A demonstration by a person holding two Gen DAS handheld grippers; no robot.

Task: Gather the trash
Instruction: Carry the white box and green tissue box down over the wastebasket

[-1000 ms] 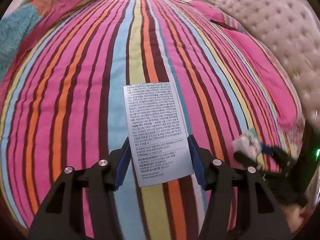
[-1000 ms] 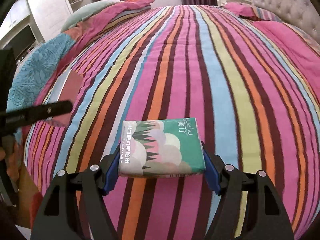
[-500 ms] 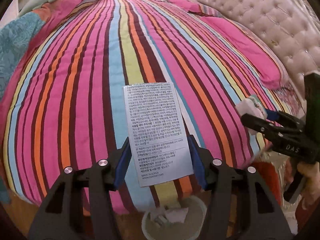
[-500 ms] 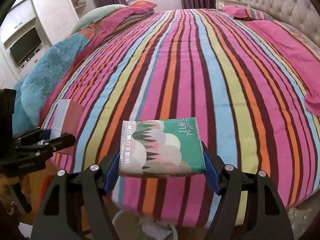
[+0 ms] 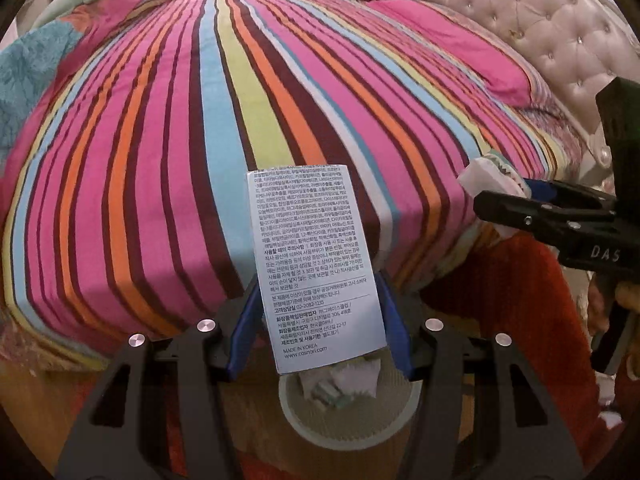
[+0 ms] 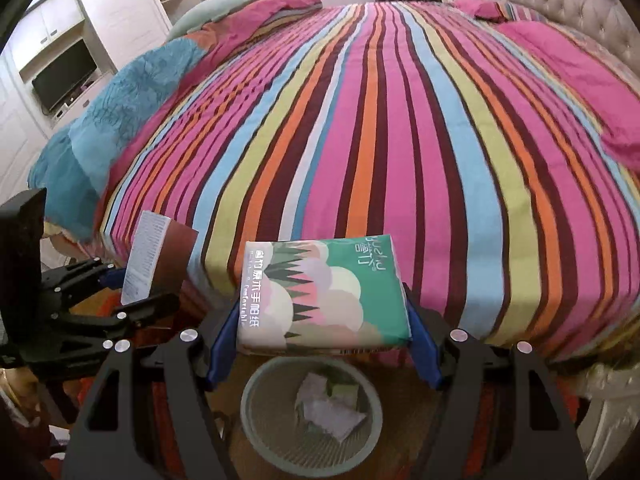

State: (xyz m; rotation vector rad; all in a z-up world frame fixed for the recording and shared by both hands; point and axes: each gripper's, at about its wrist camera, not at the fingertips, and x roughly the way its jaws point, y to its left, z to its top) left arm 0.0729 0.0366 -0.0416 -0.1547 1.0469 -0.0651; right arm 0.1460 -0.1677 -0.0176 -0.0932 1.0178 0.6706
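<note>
Apparently light, the stiff small box (image 5: 316,268) is pinched at its lower sides by the left claw (image 5: 318,320) and the soft, crushable tissue pack (image 6: 322,292) by the right claw (image 6: 322,332), both above the bin (image 6: 256,424).

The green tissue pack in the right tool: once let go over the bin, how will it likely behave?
The tissue pack looks soft: its wrapper creases between the right tool's pads, so it probably squashes rather than slips. It seems light for its size and flat, so it should drop without rolling. The bin sits just below, already holding crumpled scraps, so a soft landing is likely.
</note>
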